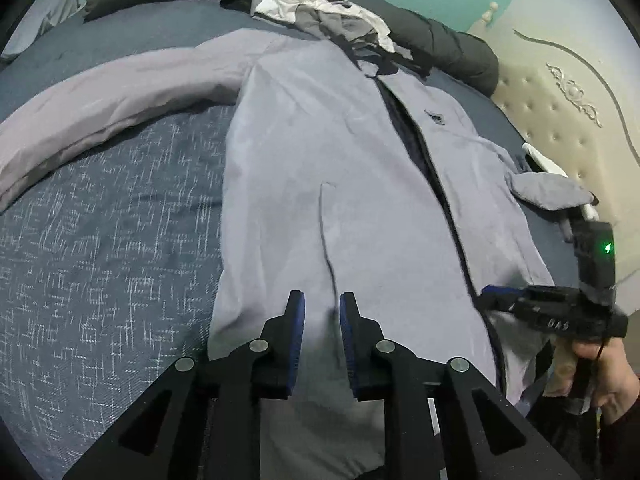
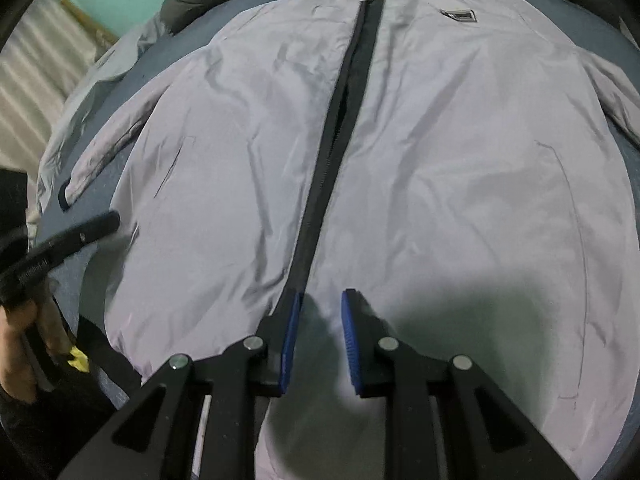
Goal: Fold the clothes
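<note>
A light grey zip-up jacket [image 1: 340, 160] lies front-up on the bed, its dark zipper [image 2: 336, 132] running down the middle. One sleeve [image 1: 100, 112] stretches out to the left, and the other sleeve [image 1: 548, 190] is bunched at the right edge. My left gripper [image 1: 322, 312] hovers over the lower left panel beside the pocket slit, pads apart with nothing pinched. My right gripper [image 2: 320, 308] hangs over the hem just right of the zipper, with a gap between its blue pads [image 2: 290, 332]. It shows in the left wrist view as the right gripper [image 1: 490, 294] at the hem's right corner.
The bed has a blue patterned sheet [image 1: 100, 260]. A dark puffy garment [image 1: 452, 48] and a grey-white clothes pile [image 1: 320, 4] lie at the far end. A cream tufted headboard [image 1: 560, 120] stands on the right. A hand [image 1: 608, 376] holds the right tool.
</note>
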Available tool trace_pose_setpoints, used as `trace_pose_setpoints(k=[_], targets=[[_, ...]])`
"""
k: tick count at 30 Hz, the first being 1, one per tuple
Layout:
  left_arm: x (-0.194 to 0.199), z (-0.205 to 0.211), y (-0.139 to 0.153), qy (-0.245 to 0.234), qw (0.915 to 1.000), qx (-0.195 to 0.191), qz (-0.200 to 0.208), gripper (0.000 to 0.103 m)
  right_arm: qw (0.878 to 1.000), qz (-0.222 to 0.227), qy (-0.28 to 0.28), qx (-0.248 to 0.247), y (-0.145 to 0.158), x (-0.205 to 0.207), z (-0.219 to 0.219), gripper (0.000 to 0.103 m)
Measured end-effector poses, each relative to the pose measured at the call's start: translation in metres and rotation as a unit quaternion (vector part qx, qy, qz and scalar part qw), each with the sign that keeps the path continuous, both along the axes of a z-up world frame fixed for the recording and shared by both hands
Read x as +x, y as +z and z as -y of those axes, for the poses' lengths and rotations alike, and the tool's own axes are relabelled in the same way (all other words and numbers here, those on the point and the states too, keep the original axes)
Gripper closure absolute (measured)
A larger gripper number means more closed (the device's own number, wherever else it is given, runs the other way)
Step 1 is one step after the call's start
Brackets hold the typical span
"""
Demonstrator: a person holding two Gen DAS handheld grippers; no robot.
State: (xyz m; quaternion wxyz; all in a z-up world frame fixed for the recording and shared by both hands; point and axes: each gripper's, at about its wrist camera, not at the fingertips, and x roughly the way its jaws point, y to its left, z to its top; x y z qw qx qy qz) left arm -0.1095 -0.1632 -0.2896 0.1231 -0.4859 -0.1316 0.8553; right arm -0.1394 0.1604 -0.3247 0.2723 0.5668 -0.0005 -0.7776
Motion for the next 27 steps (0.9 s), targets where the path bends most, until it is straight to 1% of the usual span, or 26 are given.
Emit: trace_pose_setpoints(k=[3,7,8,10,13,14,15,16,17,18,20,21,27], targets=[[-0.003,-0.007,0.006,-0.007,0.9999,0.001,-0.009,0.083,0.999,-0.003,-0.018,-0.03,0.009,-0.001,-0.012,0.082],[-0.016,-0.018,0.007,-0.014,0.9998,0.008,-0.009,0.083,0.997,-0.029,-0.061,-0.041,0.029,-0.01,-0.042,0.082],[-0.018,-0.021,0.008,-0.016,0.9998,0.009,-0.01,0.083,0.996,-0.034,-0.072,-0.044,0.033,-0.013,-0.052,0.08],[-0.019,-0.029,0.01,-0.022,0.9996,0.01,-0.011,0.082,0.993,-0.047,-0.094,-0.045,0.044,-0.02,-0.076,0.069],[-0.024,-0.04,0.01,-0.03,0.9994,0.009,-0.011,0.08,0.989,-0.068,-0.127,-0.044,0.06,-0.033,-0.119,0.065],[-0.025,-0.043,0.009,-0.032,0.9994,0.01,-0.011,0.077,0.987,-0.075,-0.138,-0.043,0.065,-0.037,-0.134,0.065],[-0.027,-0.046,0.009,-0.034,0.9993,0.01,-0.011,0.074,0.985,-0.079,-0.149,-0.04,0.069,-0.041,-0.149,0.06],[-0.029,-0.05,0.009,-0.036,0.9992,0.011,-0.011,0.071,0.983,-0.082,-0.161,-0.038,0.072,-0.045,-0.163,0.055],[-0.031,-0.053,0.009,-0.036,0.9992,0.013,-0.012,0.07,0.981,-0.086,-0.173,-0.036,0.076,-0.05,-0.179,0.054],[-0.032,-0.056,0.01,-0.038,0.9991,0.014,-0.014,0.07,0.977,-0.087,-0.19,-0.035,0.079,-0.055,-0.203,0.054],[-0.035,-0.062,0.011,-0.041,0.9989,0.011,-0.018,0.07,0.972,-0.091,-0.214,-0.032,0.083,-0.063,-0.23,0.053],[-0.037,-0.065,0.012,-0.041,0.9989,0.009,-0.02,0.07,0.968,-0.098,-0.229,-0.026,0.089,-0.066,-0.252,0.053],[-0.05,-0.077,0.01,-0.037,0.999,0.003,-0.024,0.07,0.947,-0.134,-0.293,-0.002,0.118,-0.083,-0.333,0.053]])
